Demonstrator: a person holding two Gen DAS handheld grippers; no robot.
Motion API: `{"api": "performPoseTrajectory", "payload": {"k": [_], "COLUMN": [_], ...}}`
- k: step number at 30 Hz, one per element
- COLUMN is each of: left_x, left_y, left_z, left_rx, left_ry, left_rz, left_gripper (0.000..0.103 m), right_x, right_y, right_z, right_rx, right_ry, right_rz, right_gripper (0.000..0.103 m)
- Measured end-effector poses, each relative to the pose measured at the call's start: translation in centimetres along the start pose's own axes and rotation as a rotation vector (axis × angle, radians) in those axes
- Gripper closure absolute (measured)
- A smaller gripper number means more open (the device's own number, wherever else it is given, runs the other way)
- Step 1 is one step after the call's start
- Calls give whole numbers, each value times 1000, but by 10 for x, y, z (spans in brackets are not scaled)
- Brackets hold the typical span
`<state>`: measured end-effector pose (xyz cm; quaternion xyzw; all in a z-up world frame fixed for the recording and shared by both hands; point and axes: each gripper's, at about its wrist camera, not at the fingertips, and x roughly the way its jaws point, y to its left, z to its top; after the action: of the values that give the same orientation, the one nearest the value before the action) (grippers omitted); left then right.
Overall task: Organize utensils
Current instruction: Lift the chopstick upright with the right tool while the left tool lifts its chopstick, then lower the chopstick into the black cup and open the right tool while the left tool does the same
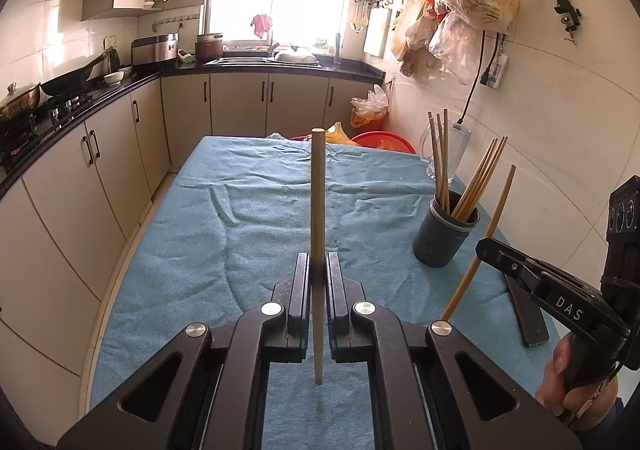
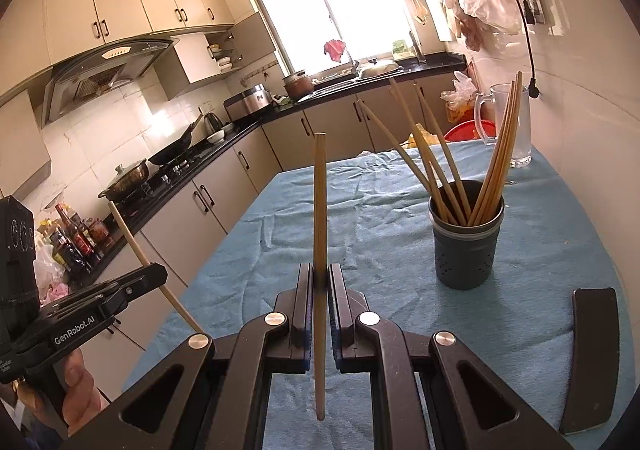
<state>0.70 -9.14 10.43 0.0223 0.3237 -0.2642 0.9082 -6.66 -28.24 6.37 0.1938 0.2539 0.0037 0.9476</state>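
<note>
Wooden chopsticks stand upright, one clamped in my left gripper (image 1: pixel 318 282), one in my right gripper (image 2: pixel 319 290), whose hand is nearer the grey holder cup (image 2: pixel 466 238) at two o'clock.

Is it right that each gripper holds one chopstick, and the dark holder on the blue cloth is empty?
Not quite. The dark holder is not empty: several chopsticks stand in it, as the right wrist view shows. The left gripper and the right gripper do hold one chopstick each.

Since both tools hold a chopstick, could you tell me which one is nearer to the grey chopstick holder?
Right. The right tool sits just beside the grey chopstick holder, on its near side; the left tool is further off, across the blue cloth.
</note>
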Motion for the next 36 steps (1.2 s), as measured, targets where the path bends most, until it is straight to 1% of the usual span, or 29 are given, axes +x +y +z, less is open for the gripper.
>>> {"api": "performPoseTrajectory", "payload": {"k": [21, 32, 36], "left_x": [0, 3, 3], "left_y": [-11, -27, -36], "left_z": [7, 16, 23], "left_rx": [22, 51, 65], "left_ry": [-3, -5, -14], "left_rz": [-8, -24, -37], "left_gripper": [96, 96, 96], "right_x": [-16, -29, -38], "right_y": [-10, -23, -30], "right_z": [5, 10, 15], "right_rx": [28, 46, 57], "right_ry": [-33, -61, -86], "right_rz": [-12, -25, -37], "right_gripper": [95, 95, 95]}}
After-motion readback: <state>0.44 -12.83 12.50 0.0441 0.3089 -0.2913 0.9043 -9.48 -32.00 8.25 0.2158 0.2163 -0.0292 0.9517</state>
